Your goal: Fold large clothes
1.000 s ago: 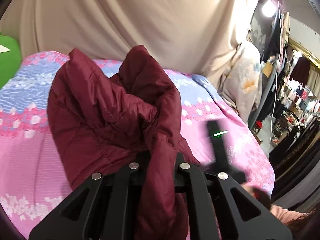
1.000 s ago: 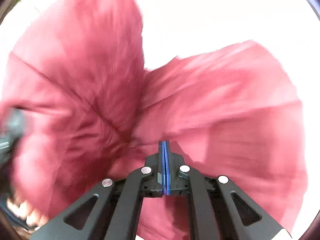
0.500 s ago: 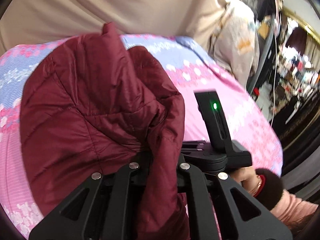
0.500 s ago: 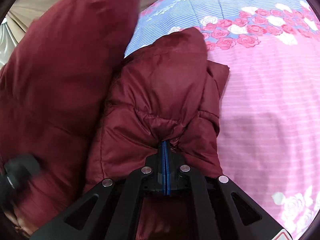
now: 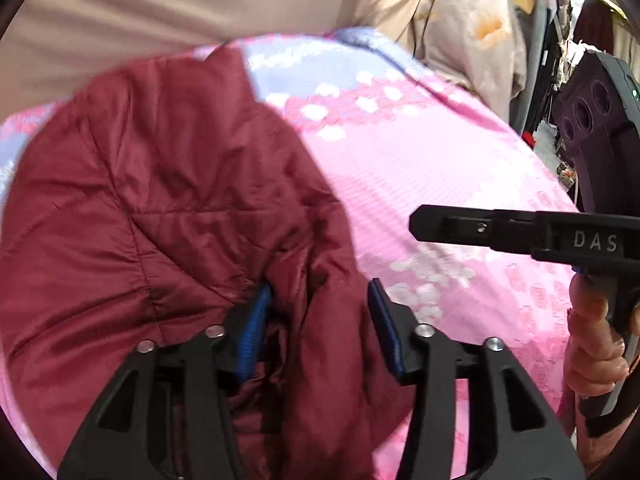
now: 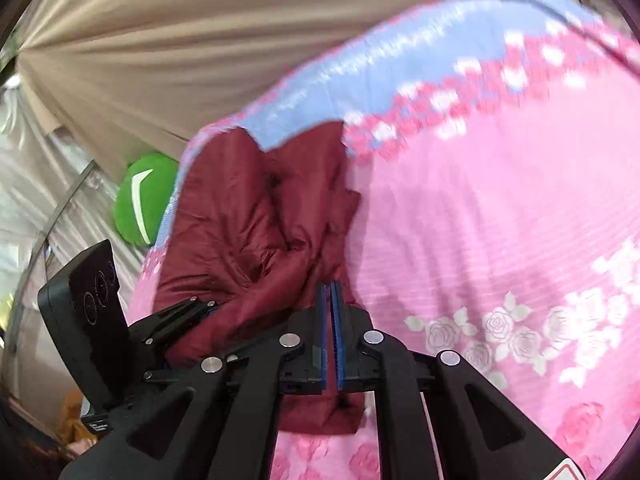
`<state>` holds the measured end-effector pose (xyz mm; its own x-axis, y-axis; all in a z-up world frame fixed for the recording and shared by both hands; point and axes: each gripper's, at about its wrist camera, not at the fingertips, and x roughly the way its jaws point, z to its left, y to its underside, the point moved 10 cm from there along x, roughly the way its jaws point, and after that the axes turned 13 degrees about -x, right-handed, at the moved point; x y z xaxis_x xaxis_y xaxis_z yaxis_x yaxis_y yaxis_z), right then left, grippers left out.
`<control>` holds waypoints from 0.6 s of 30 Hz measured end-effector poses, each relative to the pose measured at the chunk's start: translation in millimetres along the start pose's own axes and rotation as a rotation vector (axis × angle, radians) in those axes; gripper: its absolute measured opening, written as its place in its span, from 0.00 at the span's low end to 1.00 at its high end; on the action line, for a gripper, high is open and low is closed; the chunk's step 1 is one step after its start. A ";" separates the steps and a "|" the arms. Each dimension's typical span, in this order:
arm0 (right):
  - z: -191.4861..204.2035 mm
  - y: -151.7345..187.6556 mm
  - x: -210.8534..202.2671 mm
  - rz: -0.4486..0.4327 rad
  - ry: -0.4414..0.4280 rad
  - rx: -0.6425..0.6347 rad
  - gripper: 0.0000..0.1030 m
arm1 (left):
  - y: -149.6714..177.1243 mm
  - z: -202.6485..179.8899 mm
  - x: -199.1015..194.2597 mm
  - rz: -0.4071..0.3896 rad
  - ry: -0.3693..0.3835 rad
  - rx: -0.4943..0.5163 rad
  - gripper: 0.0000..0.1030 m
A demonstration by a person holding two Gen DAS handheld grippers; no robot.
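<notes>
We are letting go of the folded jacket (image 5: 160, 208), now lying on the bedspread (image 5: 420, 168). Our left gripper (image 5: 320, 320) is opening wide, fabric loose between its pads. Our right gripper (image 6: 330, 320) is parting narrowly, empty. Next, we judge, comes smoothing or another fold.

The place looked like a bedroom crowded with stored goods. A bed under a pink and blue floral bedspread (image 5: 420, 168) filled it. Beige drapes (image 6: 200, 40) hung behind the bedspread, and cluttered shelves (image 5: 560, 92) stood past its corner.
</notes>
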<state>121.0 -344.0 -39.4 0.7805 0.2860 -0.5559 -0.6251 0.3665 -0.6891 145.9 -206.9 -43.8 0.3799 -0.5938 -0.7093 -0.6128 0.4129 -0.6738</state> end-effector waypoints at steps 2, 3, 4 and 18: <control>13.0 -1.9 -16.0 -0.027 0.022 -0.068 0.38 | -2.8 -4.2 -34.7 -0.060 0.053 -0.022 0.61; 26.8 -9.3 -22.5 -0.049 0.030 -0.109 0.52 | -4.4 -1.9 -59.3 -0.102 0.090 -0.055 0.71; 35.9 -17.4 -28.6 -0.067 0.034 -0.148 0.55 | -5.2 6.0 -82.7 -0.144 0.113 -0.102 0.75; 61.0 -43.0 88.1 0.057 -0.026 -0.153 0.07 | 87.9 142.1 -112.5 -0.125 -0.015 -0.581 0.77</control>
<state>217.0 -280.6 -30.4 0.7425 0.3263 -0.5851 -0.6605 0.2105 -0.7207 147.7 -5.7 -52.6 0.4805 -0.6022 -0.6376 -0.8401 -0.1074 -0.5317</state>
